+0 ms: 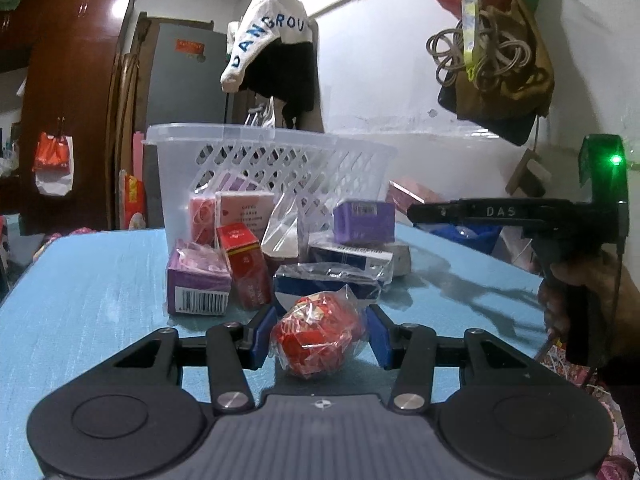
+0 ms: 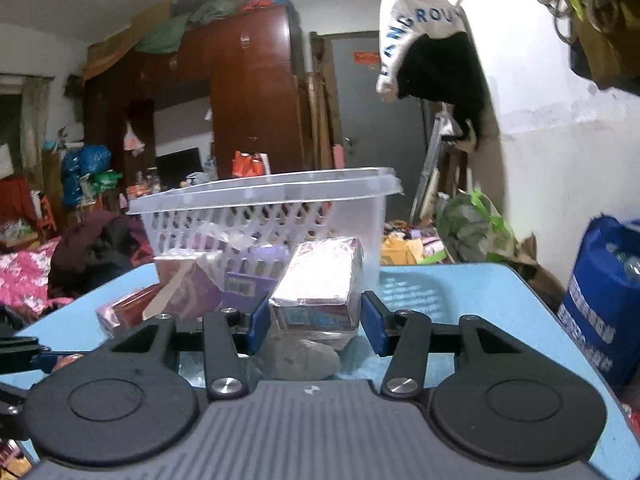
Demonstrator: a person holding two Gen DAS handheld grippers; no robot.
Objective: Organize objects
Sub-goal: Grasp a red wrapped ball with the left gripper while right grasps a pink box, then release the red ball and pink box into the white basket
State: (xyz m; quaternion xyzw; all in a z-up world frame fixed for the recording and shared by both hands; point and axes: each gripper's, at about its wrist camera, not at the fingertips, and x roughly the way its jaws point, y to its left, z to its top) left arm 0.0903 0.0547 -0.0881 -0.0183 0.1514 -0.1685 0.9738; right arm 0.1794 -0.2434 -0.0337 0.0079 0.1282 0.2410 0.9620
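Observation:
In the left wrist view, my left gripper (image 1: 318, 338) is open around a red ball wrapped in clear plastic (image 1: 316, 338) that sits on the blue table (image 1: 80, 300); the blue pads stand just off its sides. Behind it lie small boxes: purple (image 1: 198, 282), red (image 1: 246, 270), dark blue (image 1: 332, 280). A clear plastic basket (image 1: 264, 168) stands behind them. In the right wrist view, my right gripper (image 2: 314, 322) is open around a silvery wrapped box (image 2: 320, 288) resting on a grey stone (image 2: 298, 360), in front of the basket (image 2: 260, 204).
More purple and pink boxes (image 2: 192, 292) crowd the basket's front. The right gripper's body (image 1: 520, 216) shows at the right of the left wrist view. A blue bag (image 2: 604, 300) stands off the table's right edge. Clothes hang from the wall (image 1: 276, 56).

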